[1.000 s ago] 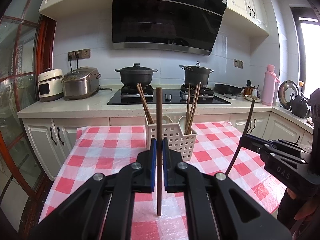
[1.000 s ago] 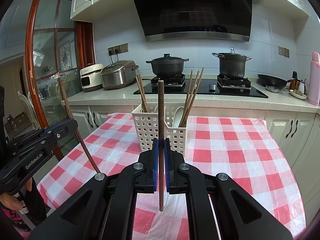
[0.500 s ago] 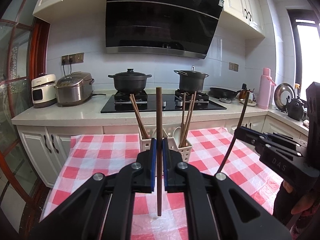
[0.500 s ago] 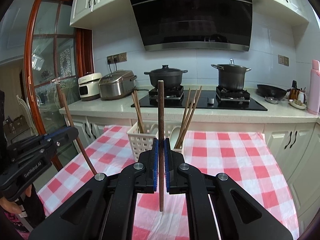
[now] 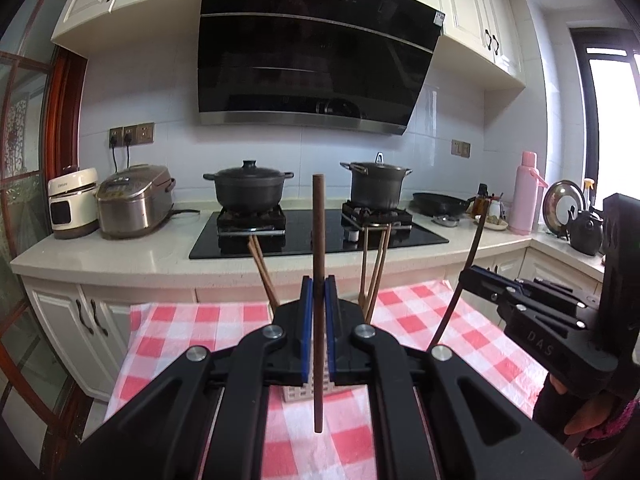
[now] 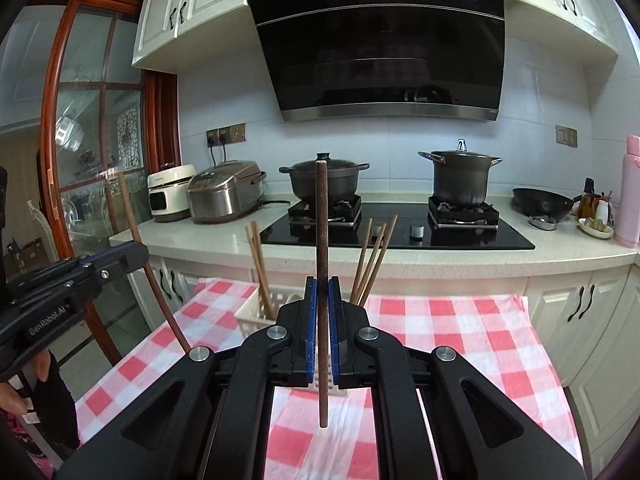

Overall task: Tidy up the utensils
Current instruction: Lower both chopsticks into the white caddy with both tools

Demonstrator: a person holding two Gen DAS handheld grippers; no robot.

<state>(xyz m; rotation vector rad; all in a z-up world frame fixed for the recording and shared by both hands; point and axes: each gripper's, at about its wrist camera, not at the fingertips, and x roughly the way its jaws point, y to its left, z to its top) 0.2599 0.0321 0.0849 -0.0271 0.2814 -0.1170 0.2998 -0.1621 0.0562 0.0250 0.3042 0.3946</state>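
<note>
Left wrist view: the left gripper (image 5: pixel 319 312) clamps its blue pads on a dark chopstick (image 5: pixel 319 240) held upright; at 3 o'clock the right gripper (image 5: pixel 468 276) pinches a second chopstick (image 5: pixel 464 280). Right wrist view shows the same grip on it. Straight ahead at 12 o'clock, a white basket (image 6: pixel 256 312) on the red-checked tablecloth (image 6: pixel 448 328) holds more chopsticks (image 6: pixel 372 264), mostly hidden behind the jaws.

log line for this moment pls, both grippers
left gripper: shut on chopstick, upright | right gripper: shut on chopstick, upright | white basket: on checked cloth, holds other chopsticks
</note>
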